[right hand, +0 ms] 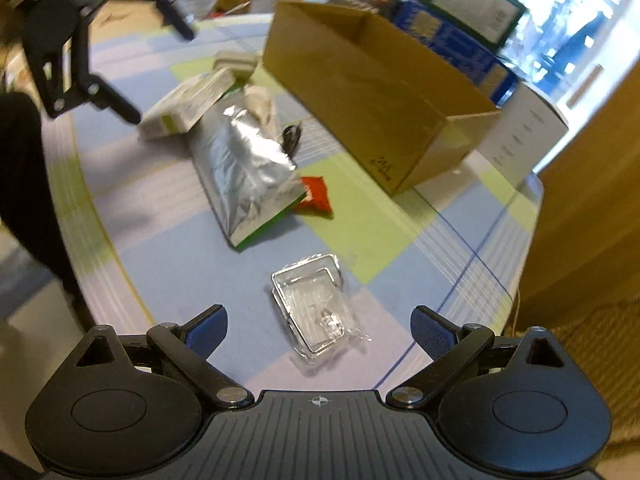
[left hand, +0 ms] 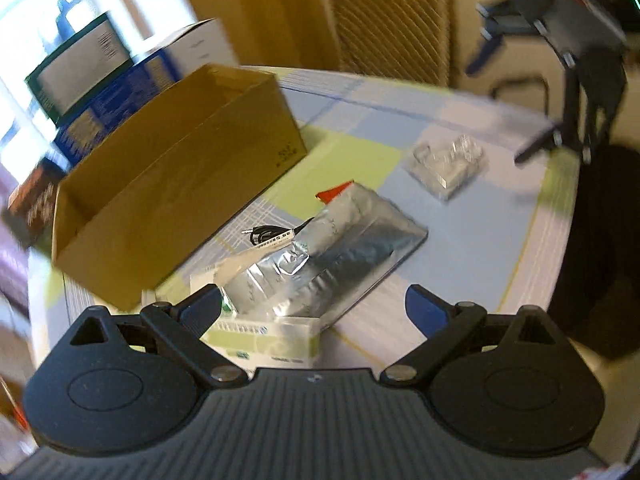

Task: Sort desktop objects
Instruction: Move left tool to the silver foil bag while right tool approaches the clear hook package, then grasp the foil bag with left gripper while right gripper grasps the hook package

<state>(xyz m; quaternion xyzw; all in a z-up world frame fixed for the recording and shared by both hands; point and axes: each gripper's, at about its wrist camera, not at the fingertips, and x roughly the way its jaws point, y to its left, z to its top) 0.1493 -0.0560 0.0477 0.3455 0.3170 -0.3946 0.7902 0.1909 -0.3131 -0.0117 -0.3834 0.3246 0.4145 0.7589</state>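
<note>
Sorting looks barely begun: the cardboard box (right hand: 380, 92) at the far side shows nothing inside, the foil pouch (right hand: 244, 168) and clear packet (right hand: 316, 308) lie nearer on the table (right hand: 180, 272), and both left gripper (left hand: 312, 304) and right gripper (right hand: 320, 320) hover spread, holding nothing.

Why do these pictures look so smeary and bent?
Left wrist view: motion blur smears the cardboard box and the window is blown out white. Right wrist view: sharper near the clear plastic packet, blurrier toward the edges. Both: the fisheye lens curves the table edge.
</note>
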